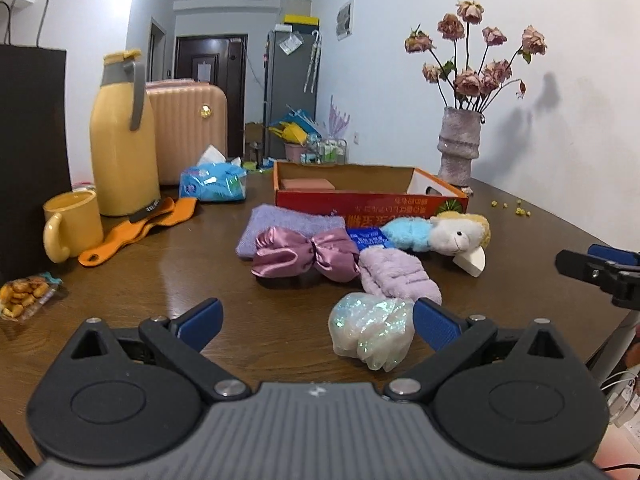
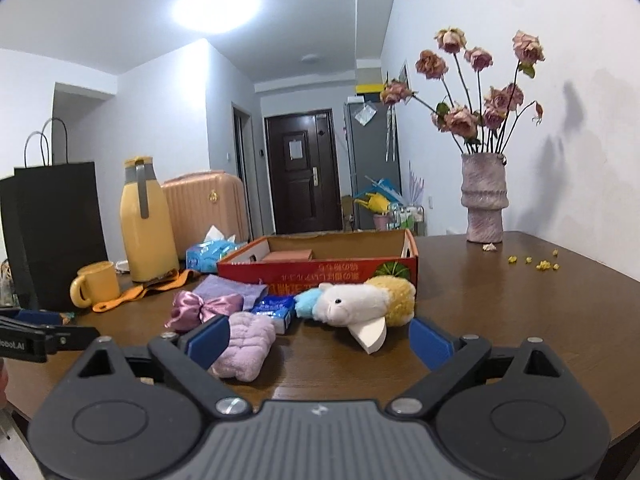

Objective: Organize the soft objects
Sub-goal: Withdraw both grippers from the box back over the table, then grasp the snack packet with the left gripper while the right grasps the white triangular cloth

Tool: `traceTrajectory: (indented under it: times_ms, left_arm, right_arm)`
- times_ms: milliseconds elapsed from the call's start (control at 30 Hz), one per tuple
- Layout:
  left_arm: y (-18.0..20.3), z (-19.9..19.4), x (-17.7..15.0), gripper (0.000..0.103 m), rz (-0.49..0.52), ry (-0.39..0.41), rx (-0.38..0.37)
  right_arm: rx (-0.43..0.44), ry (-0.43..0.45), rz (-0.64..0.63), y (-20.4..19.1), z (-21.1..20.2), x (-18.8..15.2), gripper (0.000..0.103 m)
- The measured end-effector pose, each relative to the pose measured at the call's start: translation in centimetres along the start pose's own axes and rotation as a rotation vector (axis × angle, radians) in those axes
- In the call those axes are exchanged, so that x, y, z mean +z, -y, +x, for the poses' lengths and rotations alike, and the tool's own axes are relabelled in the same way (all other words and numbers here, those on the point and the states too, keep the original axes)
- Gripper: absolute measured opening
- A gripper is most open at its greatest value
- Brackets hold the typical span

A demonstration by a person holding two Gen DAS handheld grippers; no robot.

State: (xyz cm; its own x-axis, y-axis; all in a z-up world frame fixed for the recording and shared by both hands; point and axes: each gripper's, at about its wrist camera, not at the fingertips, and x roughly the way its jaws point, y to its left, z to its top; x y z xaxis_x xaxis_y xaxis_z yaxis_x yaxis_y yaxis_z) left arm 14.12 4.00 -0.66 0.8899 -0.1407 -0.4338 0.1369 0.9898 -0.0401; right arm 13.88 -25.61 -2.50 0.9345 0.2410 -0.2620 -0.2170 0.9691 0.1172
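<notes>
Soft toys [image 2: 360,300] and cloths still sit mid-frame on the worktop [image 2: 520,320], box [image 2: 320,270] nearly empty, both hand-held grippers [image 1: 316,320] [image 2: 318,338] wide open, holding nothing.

A lived-in home, likely a small apartment, seen from a brown wooden table [image 1: 168,272] set against a white wall. On the table stand a vase of dried roses [image 2: 482,196], a yellow flask [image 1: 122,136] and a matching mug [image 1: 74,224]. Beyond the table a pink suitcase [image 1: 188,132] stands on the floor, and a hallway leads to a dark front door [image 2: 304,168], with what may be a grey fridge [image 1: 290,88] just beside it.
</notes>
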Motion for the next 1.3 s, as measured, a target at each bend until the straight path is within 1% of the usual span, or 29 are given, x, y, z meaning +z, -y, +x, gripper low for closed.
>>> traceTrajectory:
  times_ms: [67,267,433,533,667,767,900,967,1000,1067,1100,1133,1167,1233,1267,1300]
  left_arm:
    - [0.0,0.9,-0.1,0.103,0.000,-0.021,-0.001]
    - [0.0,3.6,0.1,0.103,-0.007,-0.060,-0.025]
    - [0.3,5.7,0.4,0.103,-0.010,-0.094,-0.077]
    - [0.6,6.9,0.5,0.103,0.000,-0.109,-0.093]
    - [0.4,8.1,1.0,0.103,-0.016,-0.115,-0.109]
    - [0.4,9.0,1.9,0.103,-0.025,-0.110,-0.118]
    - [0.3,10.8,3.1,0.103,-0.036,-0.112,-0.086]
    - [0.1,11.4,3.6,0.103,-0.055,-0.115,-0.086]
    - [-0.1,11.6,3.8,0.103,-0.066,-0.117,-0.099]
    - [-0.3,12.0,3.9,0.103,-0.077,-0.140,-0.163]
    - [-0.3,12.1,3.9,0.103,-0.075,-0.158,-0.197]
    - [-0.3,12.2,3.7,0.103,-0.070,-0.181,-0.228]
    - [-0.3,12.2,3.4,0.103,-0.066,-0.197,-0.244]
    - [-0.1,12.0,2.8,0.103,-0.052,-0.221,-0.268]
    - [0.0,11.9,2.5,0.103,-0.044,-0.226,-0.270]
    - [0.1,11.8,2.3,0.103,-0.037,-0.227,-0.267]
  right_arm:
    - [0.005,-0.030,-0.003,-0.1,0.8,-0.1,0.096]
    - [0.008,-0.085,-0.020,-0.6,3.3,-0.5,0.093]
    - [0.010,-0.131,-0.015,-0.5,5.5,-0.6,0.084]
    - [-0.026,-0.172,-0.001,0.0,7.3,-0.6,0.080]
    - [-0.072,-0.206,0.013,1.0,9.8,-0.5,0.079]
    - [-0.089,-0.221,0.014,1.8,11.7,-0.2,0.079]
    - [-0.110,-0.234,0.003,2.5,14.0,0.1,0.077]
    - [-0.113,-0.240,-0.002,2.9,14.9,0.3,0.077]
    - [-0.112,-0.246,-0.005,3.1,15.5,0.4,0.076]
    - [-0.117,-0.259,-0.004,3.5,16.4,0.4,0.074]
    - [-0.116,-0.269,0.001,3.8,16.9,0.5,0.072]
    - [-0.108,-0.281,0.009,3.9,17.3,0.5,0.066]
    - [-0.098,-0.292,0.016,4.1,17.7,0.5,0.063]
    - [-0.081,-0.321,0.022,4.2,18.5,0.5,0.050]
    - [-0.076,-0.331,0.025,4.3,18.7,0.5,0.047]
    - [-0.071,-0.335,0.029,4.4,18.9,0.5,0.042]
